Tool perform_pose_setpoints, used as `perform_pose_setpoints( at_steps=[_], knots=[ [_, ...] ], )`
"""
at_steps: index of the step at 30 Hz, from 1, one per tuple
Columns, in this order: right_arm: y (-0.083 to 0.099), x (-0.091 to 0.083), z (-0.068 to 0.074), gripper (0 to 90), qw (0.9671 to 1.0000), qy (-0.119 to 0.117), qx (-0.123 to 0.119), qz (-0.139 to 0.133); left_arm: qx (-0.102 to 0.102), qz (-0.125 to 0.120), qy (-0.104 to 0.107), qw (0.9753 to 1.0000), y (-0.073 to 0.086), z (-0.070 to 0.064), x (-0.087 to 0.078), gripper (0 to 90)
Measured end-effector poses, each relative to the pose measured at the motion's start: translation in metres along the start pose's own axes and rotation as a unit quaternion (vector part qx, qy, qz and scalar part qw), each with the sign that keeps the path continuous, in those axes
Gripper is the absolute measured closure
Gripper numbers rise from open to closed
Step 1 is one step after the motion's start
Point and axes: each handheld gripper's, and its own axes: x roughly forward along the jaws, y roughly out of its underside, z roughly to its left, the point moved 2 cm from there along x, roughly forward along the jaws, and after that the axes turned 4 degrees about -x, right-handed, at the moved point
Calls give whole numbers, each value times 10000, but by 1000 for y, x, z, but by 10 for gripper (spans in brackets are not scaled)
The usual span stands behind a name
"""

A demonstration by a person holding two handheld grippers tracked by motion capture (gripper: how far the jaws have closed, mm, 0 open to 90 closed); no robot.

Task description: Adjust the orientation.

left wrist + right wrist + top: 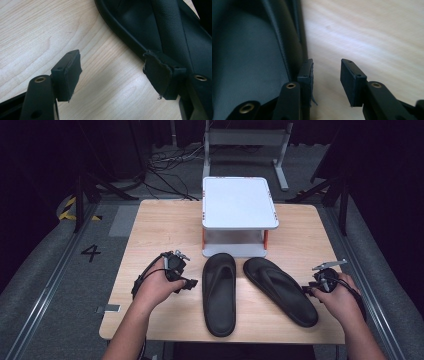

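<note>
2 black slippers (219, 292) lie before the white stand (239, 202); left gripper (112, 75) wide, right gripper (327, 80) narrower, both empty. Grasping likely comes next.

In the high view, the jaws of the right gripper (311, 289) are too small to be made out against the right slipper (280, 290). The lower shelf of the white stand (239, 202) is largely hidden beneath its top. The forearms are cut off by the bottom edge.

In the left gripper view, the left slipper (160, 27) is cut off by the top and right edges.

In the right gripper view, the table (372, 32) is blurred, and the slipper is cut off at the left edge.
</note>
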Motion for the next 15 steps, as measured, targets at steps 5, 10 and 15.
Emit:
perform_pose_setpoints(
  at_steps=[5, 10, 15],
  knots=[
    [2, -4, 20, 606, 9982, -575, 116, 135, 113, 18, 34, 9999, -6, -3, 5, 305],
    [-1, -4, 44, 590, 9957, -877, -47, 285, 127, 69, 46, 9999, -7, -4, 8, 305],
    [-4, -3, 59, 578, 9935, -1080, -136, 324, 153, 117, 71, 9998, -8, -5, 11, 305]
  ],
)
